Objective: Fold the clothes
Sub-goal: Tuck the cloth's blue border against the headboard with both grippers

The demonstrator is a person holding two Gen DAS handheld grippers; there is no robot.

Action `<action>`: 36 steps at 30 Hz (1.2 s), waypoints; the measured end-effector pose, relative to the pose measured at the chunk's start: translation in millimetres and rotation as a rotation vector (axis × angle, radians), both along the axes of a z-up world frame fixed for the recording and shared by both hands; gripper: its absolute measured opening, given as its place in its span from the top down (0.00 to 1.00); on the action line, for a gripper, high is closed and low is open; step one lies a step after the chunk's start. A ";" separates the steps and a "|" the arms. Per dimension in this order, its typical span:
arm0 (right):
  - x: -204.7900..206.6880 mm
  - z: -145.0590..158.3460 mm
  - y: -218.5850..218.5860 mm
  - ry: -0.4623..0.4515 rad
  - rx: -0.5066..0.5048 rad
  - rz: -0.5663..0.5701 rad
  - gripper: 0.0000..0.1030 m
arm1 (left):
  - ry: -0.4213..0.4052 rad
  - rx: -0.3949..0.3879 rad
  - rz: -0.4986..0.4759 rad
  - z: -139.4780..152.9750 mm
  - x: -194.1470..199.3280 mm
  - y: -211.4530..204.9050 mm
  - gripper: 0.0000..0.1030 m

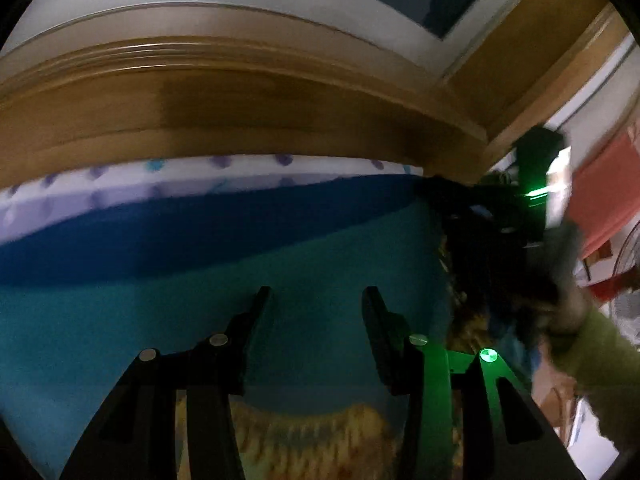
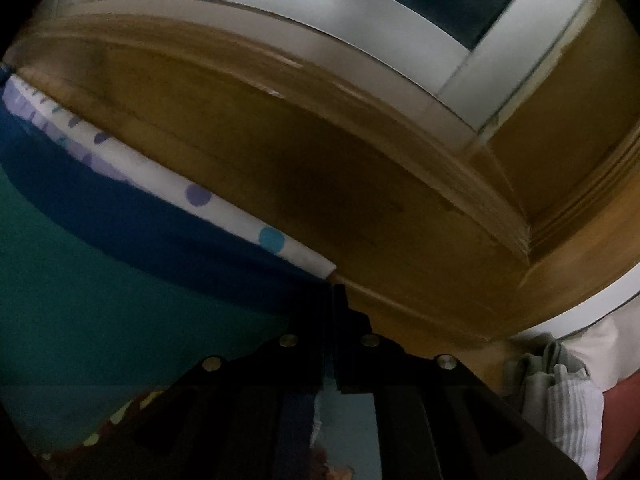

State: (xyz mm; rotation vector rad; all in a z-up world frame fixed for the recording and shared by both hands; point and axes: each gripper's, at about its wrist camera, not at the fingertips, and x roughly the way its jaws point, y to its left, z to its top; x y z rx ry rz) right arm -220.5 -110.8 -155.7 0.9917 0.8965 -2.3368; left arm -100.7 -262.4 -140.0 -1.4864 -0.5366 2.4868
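Note:
My left gripper (image 1: 316, 304) is open over the teal bedcover (image 1: 140, 320), with nothing between its fingers. A yellow-brown patterned cloth (image 1: 312, 444) lies on the bed just below it. To the right, my right gripper (image 1: 460, 200) holds up a dark patterned garment (image 1: 484, 280) that hangs down blurred, and a hand in a green sleeve (image 1: 600, 360) is behind it. In the right wrist view the right gripper (image 2: 334, 300) is shut, with light and dark blue cloth (image 2: 344, 420) pinched between its fingers. A dotted edge of the garment (image 2: 120, 416) shows at lower left.
A wooden headboard (image 1: 240, 112) runs along the far side of the bed, above a white polka-dot sheet (image 1: 200, 176) and a dark blue band (image 1: 200, 232). Folded striped clothes (image 2: 568, 400) lie at the right. A red cloth (image 1: 600, 184) and a fan (image 1: 628, 268) stand beyond the bed.

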 end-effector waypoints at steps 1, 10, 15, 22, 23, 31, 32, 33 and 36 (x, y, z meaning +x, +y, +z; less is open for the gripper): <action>1.3 9.4 5.8 -0.010 -0.016 -0.002 0.92 | 0.006 -0.030 -0.012 -1.9 -5.3 4.9 0.57; 41.0 82.2 81.5 -0.090 -0.137 -0.038 0.50 | 0.044 -0.182 -0.045 -3.5 -18.3 27.2 0.56; 84.5 65.2 110.8 -0.242 -0.193 0.021 0.50 | 0.038 -0.088 0.010 -5.2 -19.6 14.6 0.56; 120.7 37.6 129.0 -0.382 -0.237 0.053 0.50 | 0.028 -0.040 0.013 -8.9 -19.6 12.5 0.56; 116.0 33.2 129.0 -0.386 -0.231 0.037 0.50 | 0.028 -0.039 0.011 -8.5 -18.5 11.7 0.56; 56.5 49.9 158.2 -0.179 -0.145 -0.225 0.96 | 0.033 -0.036 0.002 -7.4 -17.5 10.2 0.55; 48.6 56.6 162.2 -0.117 -0.129 -0.265 0.96 | 0.033 -0.035 0.001 -7.5 -17.3 9.9 0.55; 41.6 62.5 166.0 -0.064 -0.116 -0.299 0.96 | 0.033 -0.034 -0.001 -7.5 -17.2 9.7 0.55; 21.2 77.5 183.2 -0.076 -0.144 -0.370 0.92 | 0.034 -0.032 -0.007 -7.7 -16.8 8.9 0.55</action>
